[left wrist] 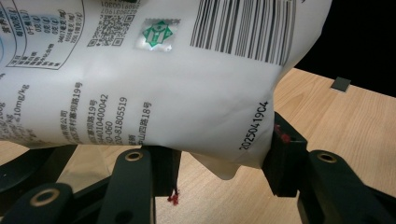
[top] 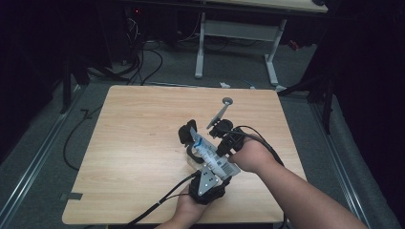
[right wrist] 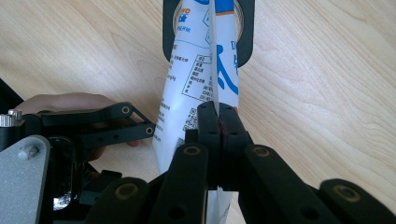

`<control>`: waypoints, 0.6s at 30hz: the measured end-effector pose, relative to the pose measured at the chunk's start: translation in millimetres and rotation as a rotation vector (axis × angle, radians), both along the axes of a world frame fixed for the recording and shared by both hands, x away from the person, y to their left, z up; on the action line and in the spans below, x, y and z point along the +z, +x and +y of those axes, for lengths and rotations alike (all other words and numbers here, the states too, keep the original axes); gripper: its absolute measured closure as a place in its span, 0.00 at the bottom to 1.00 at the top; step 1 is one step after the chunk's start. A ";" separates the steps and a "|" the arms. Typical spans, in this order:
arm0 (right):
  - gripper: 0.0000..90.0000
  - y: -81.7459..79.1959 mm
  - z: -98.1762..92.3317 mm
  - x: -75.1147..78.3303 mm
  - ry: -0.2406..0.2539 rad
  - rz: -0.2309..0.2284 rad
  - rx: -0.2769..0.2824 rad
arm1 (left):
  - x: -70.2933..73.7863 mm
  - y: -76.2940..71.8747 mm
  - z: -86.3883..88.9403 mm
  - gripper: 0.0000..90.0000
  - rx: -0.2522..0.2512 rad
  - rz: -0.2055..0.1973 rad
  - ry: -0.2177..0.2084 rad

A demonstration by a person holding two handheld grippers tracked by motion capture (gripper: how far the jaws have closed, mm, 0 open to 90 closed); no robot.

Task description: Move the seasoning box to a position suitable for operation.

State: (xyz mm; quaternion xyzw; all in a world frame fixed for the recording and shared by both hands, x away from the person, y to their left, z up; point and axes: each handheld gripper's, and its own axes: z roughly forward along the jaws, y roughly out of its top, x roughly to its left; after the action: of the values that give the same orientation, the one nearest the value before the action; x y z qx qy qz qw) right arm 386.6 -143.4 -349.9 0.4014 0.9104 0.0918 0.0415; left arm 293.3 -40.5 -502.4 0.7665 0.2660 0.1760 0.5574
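We hold the white printed pouch [top: 211,155] above the table [top: 133,143], left hand-held gripper [left wrist: 219,165] clamping its body, right hand-held gripper [right wrist: 218,122] pinched on its seam; pull evenly, avoid twisting.

— What carries everything here?

— A light wooden table [top: 143,143] with a pale grain and rounded corners. It stands on a grey floor [top: 47,143] where black cables trail.

— What lies directly on the top?

— Near the far edge, a small grey round disc [top: 228,100]. Toward the middle, a black roll-shaped holder [right wrist: 247,32] sits on the wood, its ring of clear tape partly hidden.

— Anything else on the surface?

— In the left gripper view a small grey square tab [left wrist: 341,84] sits at the table's edge. Another grey tab [top: 71,196] lies at the near left corner in the high view.
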 end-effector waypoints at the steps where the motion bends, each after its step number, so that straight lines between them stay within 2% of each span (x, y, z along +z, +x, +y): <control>1: 1.00 -0.7 0.9 0.5 0.002 0.003 -0.013 | 0.3 0.1 0.2 0.60 0.000 0.001 0.001; 4: 1.00 -0.9 0.7 1.5 0.011 0.001 -0.027 | 1.4 0.6 -0.1 0.60 0.007 0.008 -0.011; 7: 1.00 -0.2 1.1 2.2 -0.004 -0.010 0.005 | 2.3 0.3 -0.6 0.60 0.001 0.014 -0.017; 9: 1.00 -1.3 3.3 3.2 -0.017 0.004 -0.001 | 2.2 -0.6 -1.3 0.60 0.002 0.012 -0.020; 10: 1.00 -0.5 3.0 3.2 -0.024 -0.006 0.027 | 2.3 -0.8 -1.4 0.60 0.000 0.011 -0.022; 12: 1.00 0.3 2.8 3.8 -0.028 0.001 0.041 | 2.7 -0.7 -1.6 0.59 -0.004 0.011 -0.024; 14: 1.00 0.6 3.1 4.5 -0.032 0.001 0.042 | 3.4 -0.5 -1.7 0.59 -0.007 0.012 -0.023; 15: 1.00 -1.0 4.2 4.8 -0.034 0.006 0.018 | 3.7 -0.4 -1.7 0.59 -0.007 0.011 -0.023; 16: 1.00 0.3 3.8 5.1 -0.038 -0.002 0.041 | 3.9 -0.3 -1.5 0.59 -0.006 0.009 -0.023; 18: 1.00 0.3 4.7 5.9 -0.035 0.001 0.037 | 4.3 0.0 -1.2 0.58 -0.010 0.008 -0.023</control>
State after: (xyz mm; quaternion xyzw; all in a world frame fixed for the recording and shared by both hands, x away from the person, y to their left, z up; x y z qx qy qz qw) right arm 386.9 -138.8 -344.0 0.3839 0.9190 0.0764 0.0462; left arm 293.3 -41.7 -498.1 0.7621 0.2665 0.1672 0.5659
